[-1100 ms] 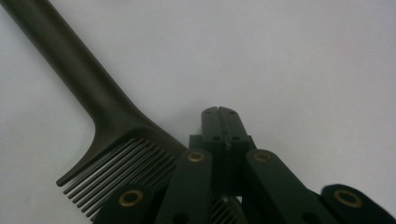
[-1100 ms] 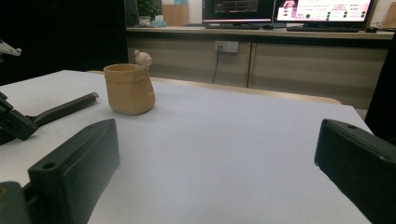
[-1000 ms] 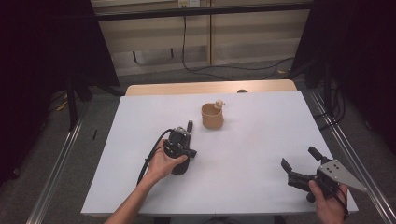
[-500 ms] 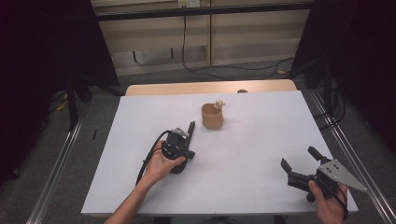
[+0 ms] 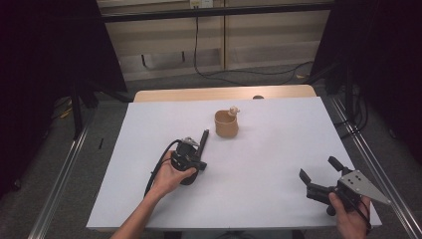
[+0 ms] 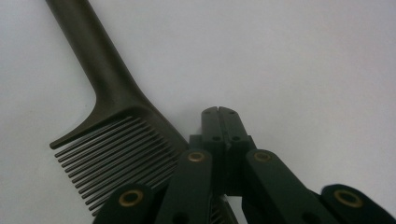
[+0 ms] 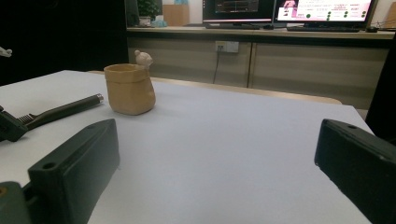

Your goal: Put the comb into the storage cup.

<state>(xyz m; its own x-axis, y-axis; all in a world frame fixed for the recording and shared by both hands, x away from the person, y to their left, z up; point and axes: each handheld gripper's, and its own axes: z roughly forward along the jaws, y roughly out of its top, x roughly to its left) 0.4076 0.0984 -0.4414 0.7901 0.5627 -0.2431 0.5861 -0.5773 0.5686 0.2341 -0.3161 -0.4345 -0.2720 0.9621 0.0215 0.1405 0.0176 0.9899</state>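
Observation:
A dark comb [image 6: 116, 140] lies flat on the white table [image 5: 278, 149], its handle [image 5: 203, 139] pointing toward the far side. My left gripper [image 5: 194, 150] rests over the comb's toothed end, held by a hand. In the left gripper view its jaws [image 6: 219, 114] are shut together right of the comb's spine, with nothing between them. A tan pouch-shaped cup [image 5: 226, 124] with a small pale figure [image 5: 233, 110] on its rim stands beyond the comb. My right gripper [image 5: 318, 169] hovers open near the front right corner, facing the cup [image 7: 130, 88] and the comb [image 7: 65, 109].
A wooden tabletop edge [image 5: 224, 93] shows behind the white sheet. Metal rails [image 5: 370, 164] run along both sides of the table. Cables [image 5: 209, 69] lie on the floor behind, and monitors [image 7: 285, 11] sit on a far bench.

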